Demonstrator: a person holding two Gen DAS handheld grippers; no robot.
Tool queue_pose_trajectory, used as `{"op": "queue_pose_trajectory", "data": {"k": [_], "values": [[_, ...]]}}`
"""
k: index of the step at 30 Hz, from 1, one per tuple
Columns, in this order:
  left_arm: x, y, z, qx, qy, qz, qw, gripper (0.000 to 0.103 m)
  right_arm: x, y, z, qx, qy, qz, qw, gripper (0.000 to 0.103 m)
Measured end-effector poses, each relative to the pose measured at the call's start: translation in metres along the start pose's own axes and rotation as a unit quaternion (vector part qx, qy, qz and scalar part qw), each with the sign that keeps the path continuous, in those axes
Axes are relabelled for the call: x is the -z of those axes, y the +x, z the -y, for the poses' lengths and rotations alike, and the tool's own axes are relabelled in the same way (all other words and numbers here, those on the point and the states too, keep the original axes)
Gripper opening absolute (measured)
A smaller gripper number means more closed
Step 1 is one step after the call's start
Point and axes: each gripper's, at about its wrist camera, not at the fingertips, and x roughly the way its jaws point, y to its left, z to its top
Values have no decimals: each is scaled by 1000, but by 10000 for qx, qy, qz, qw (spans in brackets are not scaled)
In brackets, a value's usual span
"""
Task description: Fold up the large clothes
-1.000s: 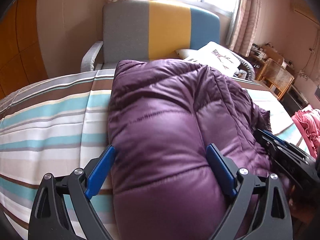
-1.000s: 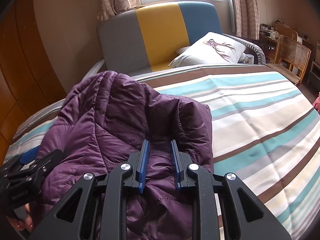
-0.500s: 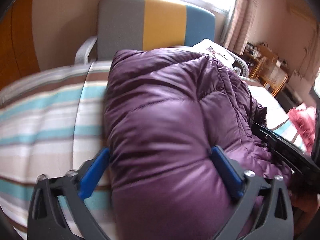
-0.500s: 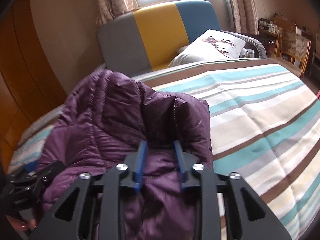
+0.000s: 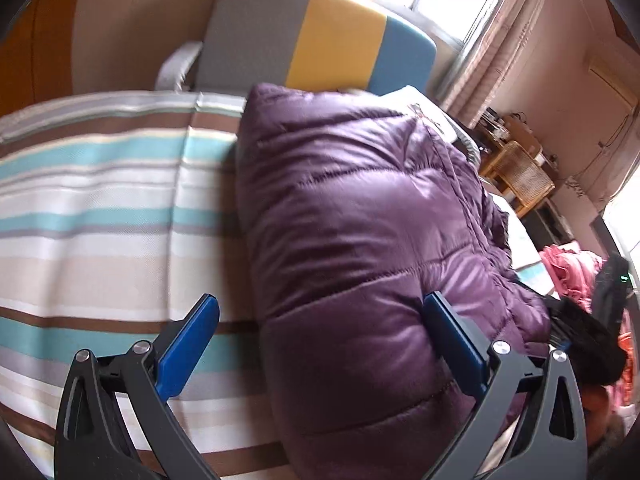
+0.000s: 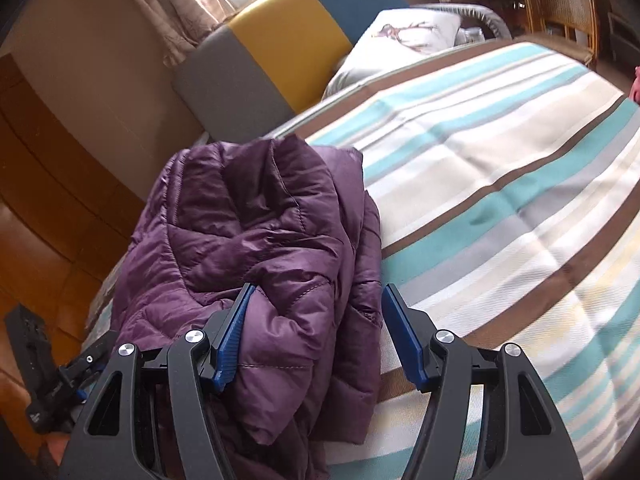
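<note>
The left gripper (image 5: 320,340) stands spread as wide as it goes. Its left pad hangs clear over the striped bedspread (image 5: 100,220), while its right pad lies against the side of the purple puffer jacket (image 5: 360,240) — nothing is clamped. The jacket, folded into a thick bundle, lies on the bed straight ahead of it. The right gripper (image 6: 316,336) has just been opening; the jacket's edge (image 6: 280,240) sits loose between its jaws — left pad touching, right pad apart.
</note>
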Motion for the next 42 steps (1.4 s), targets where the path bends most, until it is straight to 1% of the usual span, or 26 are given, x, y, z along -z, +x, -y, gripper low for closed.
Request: {"op": "queue_pose_trajectory", "data": {"k": [3,5,7,9,12,14,15,16,19,21,25,29,34,36,38,39,41,42], "values": [[-6,5,0,87,149,-153,9997,101,-5,13,5,-101,101,-196,9997,64],[-13,6,2,94,294,-224,9993,101,-9,20,6,-89,70,-322,9994,68],[-19,9,3,94,327,-300,9990,101,-13,25,7,-82,27,-419,9991,73],[-23,15,3,179,298,-433,9985,101,-17,31,11,-158,51,-576,9982,73],[-19,22,5,262,283,-529,9979,101,-22,38,15,-283,136,-736,9968,73],[-15,24,5,276,262,-467,9982,101,-23,40,11,-227,-2,-745,9970,73],[-12,26,5,270,261,-432,9984,101,-26,42,11,-224,-19,-741,9970,72],[-10,27,5,270,266,-425,9984,101,-28,45,11,-282,-23,-751,9968,65],[-7,28,9,245,325,-411,9983,101,-29,49,8,-371,31,-755,9965,57],[-5,29,14,177,463,-394,9980,101,-28,49,7,-393,-8,-712,9967,54],[-1,28,22,127,616,-368,9973,101,-23,45,-3,-387,-136,-633,9972,43],[-1,25,22,152,598,-325,9976,101,-24,44,-12,-305,-263,-594,9974,41],[-7,25,15,365,690,-372,9963,101,-23,43,-9,-351,-242,-602,9973,41],[-8,29,16,369,678,-392,9962,101,-23,43,-8,-349,-222,-605,9973,41],[-7,30,20,272,695,-387,9965,101,-21,40,-6,-362,-191,-572,9975,40],[-7,29,25,220,750,-362,9963,99,-20,38,-7,-404,-196,-499,9977,37],[-5,23,32,138,885,-265,9956,86,-17,31,-9,-472,-208,-370,9980,33],[-4,18,36,77,978,-192,9950,83,-15,28,-10,-506,-208,-307,9980,31]]}}
